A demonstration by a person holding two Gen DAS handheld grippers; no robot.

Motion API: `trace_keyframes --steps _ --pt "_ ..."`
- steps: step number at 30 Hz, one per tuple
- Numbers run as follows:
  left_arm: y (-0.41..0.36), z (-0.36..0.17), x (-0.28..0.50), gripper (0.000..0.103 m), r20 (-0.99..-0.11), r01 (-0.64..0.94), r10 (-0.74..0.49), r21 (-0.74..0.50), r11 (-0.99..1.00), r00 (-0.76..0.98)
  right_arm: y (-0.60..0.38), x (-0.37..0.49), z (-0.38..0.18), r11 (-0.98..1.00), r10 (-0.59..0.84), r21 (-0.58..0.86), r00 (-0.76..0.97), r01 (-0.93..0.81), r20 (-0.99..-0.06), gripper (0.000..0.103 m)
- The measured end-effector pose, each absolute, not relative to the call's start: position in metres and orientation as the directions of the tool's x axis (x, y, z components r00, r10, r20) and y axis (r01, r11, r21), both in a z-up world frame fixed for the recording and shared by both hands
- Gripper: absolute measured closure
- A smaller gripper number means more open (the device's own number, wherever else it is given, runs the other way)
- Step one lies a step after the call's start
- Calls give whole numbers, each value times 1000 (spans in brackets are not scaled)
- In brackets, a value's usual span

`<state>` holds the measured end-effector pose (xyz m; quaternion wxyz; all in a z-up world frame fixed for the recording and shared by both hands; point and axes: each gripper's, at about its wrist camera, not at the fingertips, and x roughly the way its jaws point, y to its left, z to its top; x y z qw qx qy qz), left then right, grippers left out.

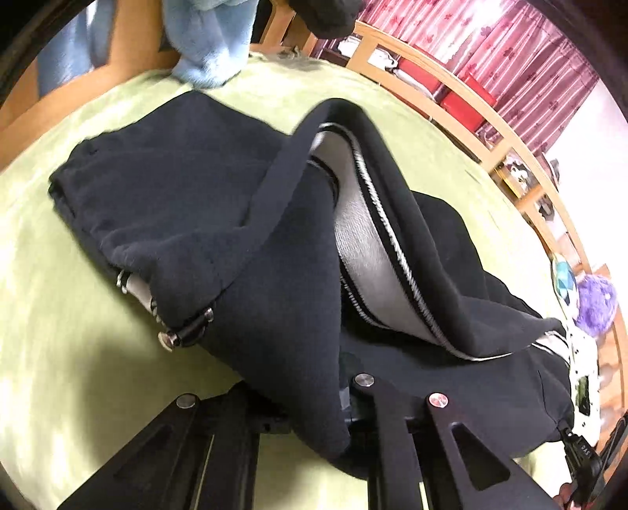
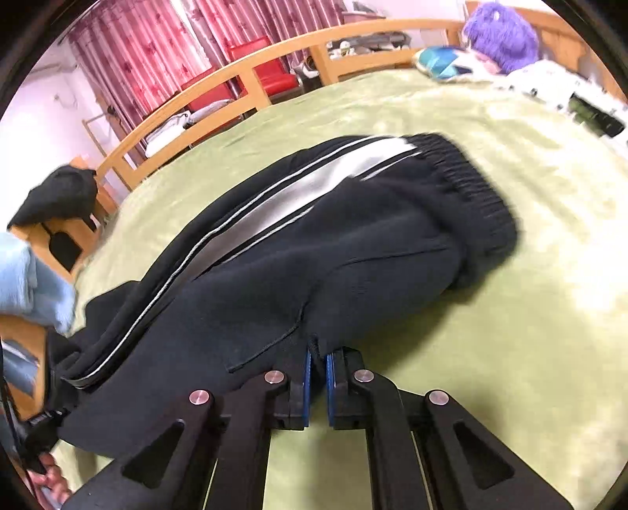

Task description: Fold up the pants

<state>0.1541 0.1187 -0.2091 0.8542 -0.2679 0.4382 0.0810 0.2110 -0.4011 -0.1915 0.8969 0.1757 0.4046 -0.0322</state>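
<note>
Black pants, one pair, on green bedspread, both tools, left, right, pinching fabric.

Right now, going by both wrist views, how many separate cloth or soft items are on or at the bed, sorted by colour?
Black: 2, the pants held by both grippers, and a dark garment on the bed frame.
Light blue: 1, a fuzzy cloth at the bed's edge.
Purple: 1, a plush toy.
Teal patterned: 1, a cushion.
Total: 5
</note>
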Motion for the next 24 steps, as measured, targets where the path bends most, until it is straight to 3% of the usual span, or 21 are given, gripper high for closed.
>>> trace_keyframes --steps 6,11,15,18,19,21,24 --pt "108 -203 91 92 -793 -368 -143 -424 827 592 -421 149 -182 906 110 339 634 254 -766 98" --pt "104 -204 50 92 -810 -327 -171 -408 852 561 -432 93 -173 927 95 297 621 230 -778 98" --pt "109 -213 39 85 -837 -307 -197 -391 868 510 -446 68 -180 908 121 327 583 261 -803 96" --pt "117 -214 27 69 -862 -306 -226 -388 869 453 -432 60 -175 934 92 261 546 242 -833 79" --pt "116 -211 16 66 -858 -290 -229 -389 875 461 -427 55 -174 948 75 230 548 220 -833 61" --pt "120 -201 5 55 -842 -247 -243 -396 885 481 -412 43 -168 972 17 148 576 181 -817 45" --pt "126 -187 -14 51 -824 -202 -265 -409 890 502 -391 32 -162 985 -49 61 598 163 -800 44"
